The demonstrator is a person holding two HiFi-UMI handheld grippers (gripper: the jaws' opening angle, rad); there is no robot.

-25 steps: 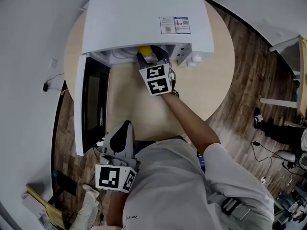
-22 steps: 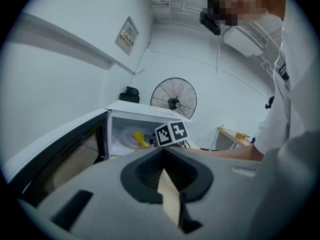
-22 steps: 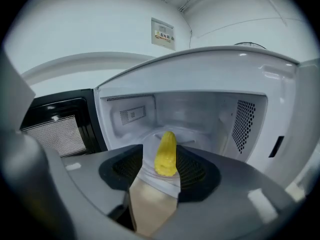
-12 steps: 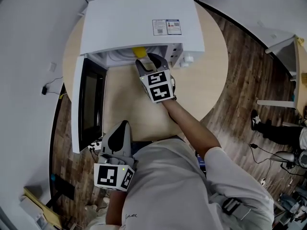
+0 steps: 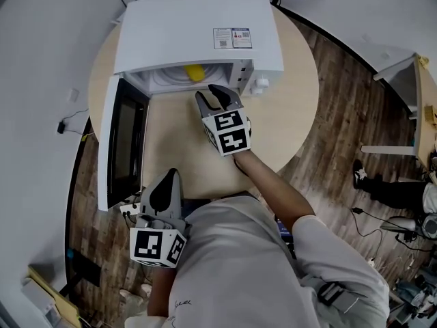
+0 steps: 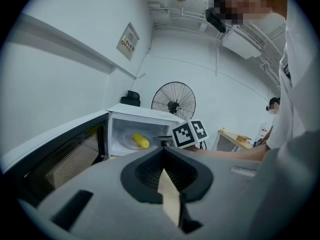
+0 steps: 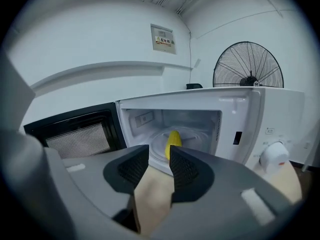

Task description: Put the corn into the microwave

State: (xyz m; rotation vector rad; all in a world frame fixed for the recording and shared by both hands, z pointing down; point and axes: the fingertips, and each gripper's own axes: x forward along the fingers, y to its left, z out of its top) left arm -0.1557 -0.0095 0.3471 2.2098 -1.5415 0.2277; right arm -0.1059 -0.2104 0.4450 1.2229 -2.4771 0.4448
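Corn lies inside the microwave, on the round turntable in its cavity, one end toward the opening. The microwave door stands swung fully open at the cavity's left side as seen in the head view.

Right gripper: outside the microwave, just in front of its opening, over the table, tips aimed into the cavity. Its jaws have just been closing. A gap remains between the pads and nothing sits in it, only table surface showing through. In the right gripper view the corn shows beyond the fingertips, deeper in the cavity, clear of both pads and not touched.

Left gripper: well back from the microwave, near the free edge of the open door. Its jaw tips meet and hold nothing. Its view looks toward the open cavity, corn far ahead.
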